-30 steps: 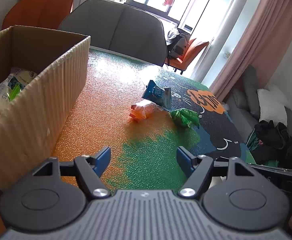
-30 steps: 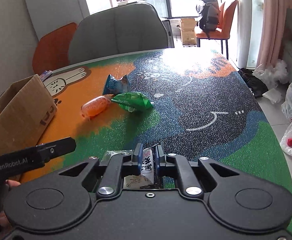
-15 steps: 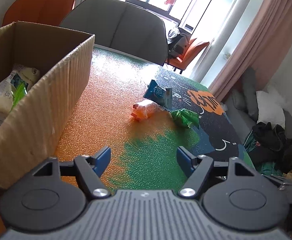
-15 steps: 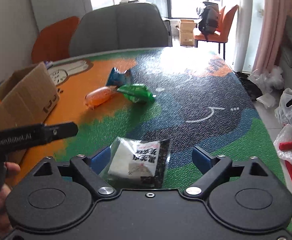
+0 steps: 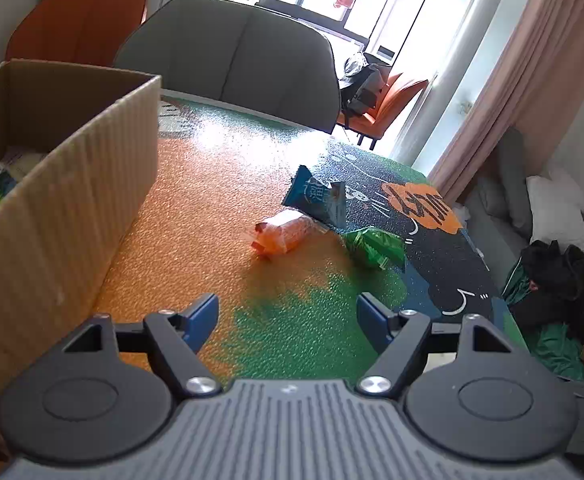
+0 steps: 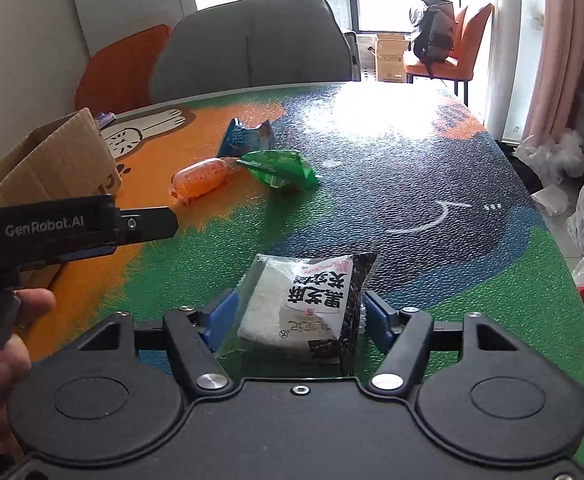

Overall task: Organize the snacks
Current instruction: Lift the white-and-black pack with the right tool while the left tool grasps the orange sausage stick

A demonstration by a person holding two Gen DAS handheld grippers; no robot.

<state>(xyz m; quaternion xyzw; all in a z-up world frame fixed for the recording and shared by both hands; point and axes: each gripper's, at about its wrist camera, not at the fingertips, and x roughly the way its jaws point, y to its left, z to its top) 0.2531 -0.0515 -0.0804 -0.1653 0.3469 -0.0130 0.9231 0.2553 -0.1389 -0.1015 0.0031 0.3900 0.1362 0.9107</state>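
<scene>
Between closing right claw [image 6: 296,316]: white packet [image 6: 300,308], untouched | left claw [image 5: 287,316] opening, empty

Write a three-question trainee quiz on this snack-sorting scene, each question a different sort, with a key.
1. True or false: the left gripper holds a snack.
2. Which snack lies between the right gripper's closing jaws? A) green packet B) white-and-black packet C) orange packet
3. Fill in: the blue packet lies on the ____, outside the cardboard box.

Key: 1 false; 2 B; 3 table.
</scene>
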